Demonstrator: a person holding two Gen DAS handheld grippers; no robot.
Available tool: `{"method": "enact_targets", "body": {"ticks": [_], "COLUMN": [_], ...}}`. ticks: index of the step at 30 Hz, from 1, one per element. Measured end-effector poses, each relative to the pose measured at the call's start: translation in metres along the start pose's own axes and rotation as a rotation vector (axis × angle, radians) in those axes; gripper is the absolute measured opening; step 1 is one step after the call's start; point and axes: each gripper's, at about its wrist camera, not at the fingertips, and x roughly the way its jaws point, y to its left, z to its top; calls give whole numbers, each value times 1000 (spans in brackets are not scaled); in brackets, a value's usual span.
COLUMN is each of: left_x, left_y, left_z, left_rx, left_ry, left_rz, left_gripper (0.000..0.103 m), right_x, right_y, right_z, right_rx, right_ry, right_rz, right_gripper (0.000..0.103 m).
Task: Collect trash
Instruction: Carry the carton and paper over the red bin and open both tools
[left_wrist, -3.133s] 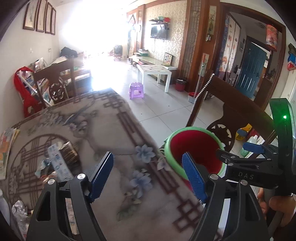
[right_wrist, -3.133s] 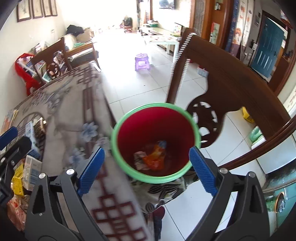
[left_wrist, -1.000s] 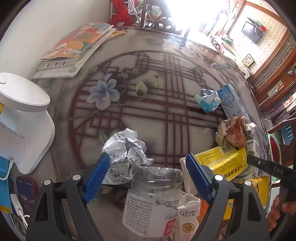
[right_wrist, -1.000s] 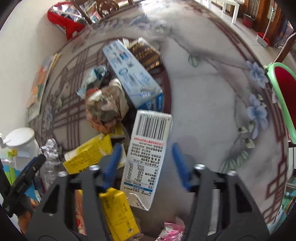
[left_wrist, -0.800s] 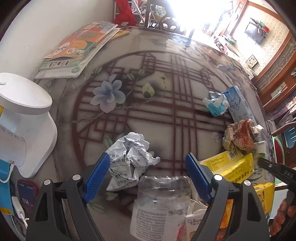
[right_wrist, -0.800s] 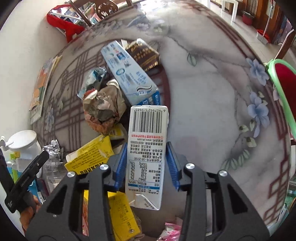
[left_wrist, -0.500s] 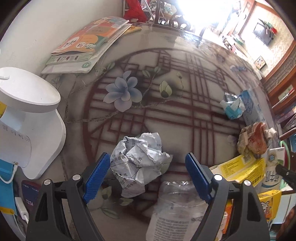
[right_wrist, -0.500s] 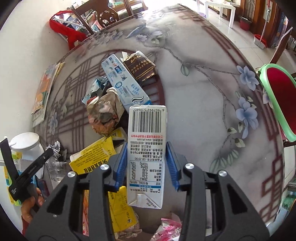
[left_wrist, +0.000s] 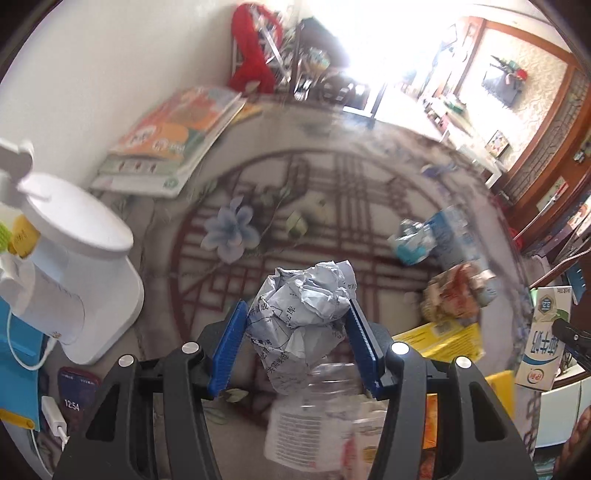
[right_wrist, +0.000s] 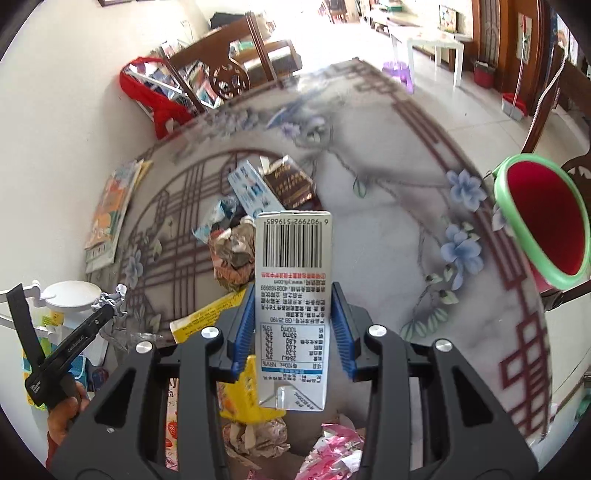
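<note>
Closing on the crumpled paper (left_wrist: 308, 295) between them, the left fingers (left_wrist: 232, 343) touch it (right fingers (right_wrist: 340, 325) clamp the milk carton (right_wrist: 293, 295)).

Red bin (right_wrist: 543, 225), green rim

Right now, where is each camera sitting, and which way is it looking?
Left wrist: rides on the left gripper, looking down at the crumpled grey-white paper ball between its closing blue pads; only the gripper shows.
Right wrist: rides on the right gripper, looking down over the white barcoded milk carton it clamps; a hand holding the other gripper shows at left.
Shared: the flower-patterned round table, the yellow box and the carton.
</note>
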Motion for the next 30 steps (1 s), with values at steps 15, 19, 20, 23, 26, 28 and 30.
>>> {"method": "enact_targets", "body": {"ticks": [15, 19, 20, 23, 26, 28, 30], "left_x": [-51, -55, -56, -56, -57, -56, -55], "left_y": [-102, -121, -125, -138, -150, -158, -169], "left_z": [12, 7, 6, 4, 3, 2, 0], "left_rx": [186, 223, 228, 241, 248, 251, 250], "left_ry": [-137, -142, -142, -142, -143, -148, -148], "left_rz": [-135, -151, -155, -167, -178, -178, -179], "left_gripper": [53, 53, 53, 53, 53, 53, 53], "right_x": [-74, -82, -84, -88, -94, -98, -101], "right_y": [-21, -36, -39, -50, -61, -67, -75], "right_z": [3, 1, 0, -1, -2, 0, 1], "right_rx": [-37, -12, -6, 15, 24, 21, 11], "right_ry": [-185, -199, -199, -203, -206, -210, -213], "right_rz": [-74, -87, -89, -100, -110, -121, -134], "right_gripper": [38, 38, 38, 38, 38, 38, 38]}}
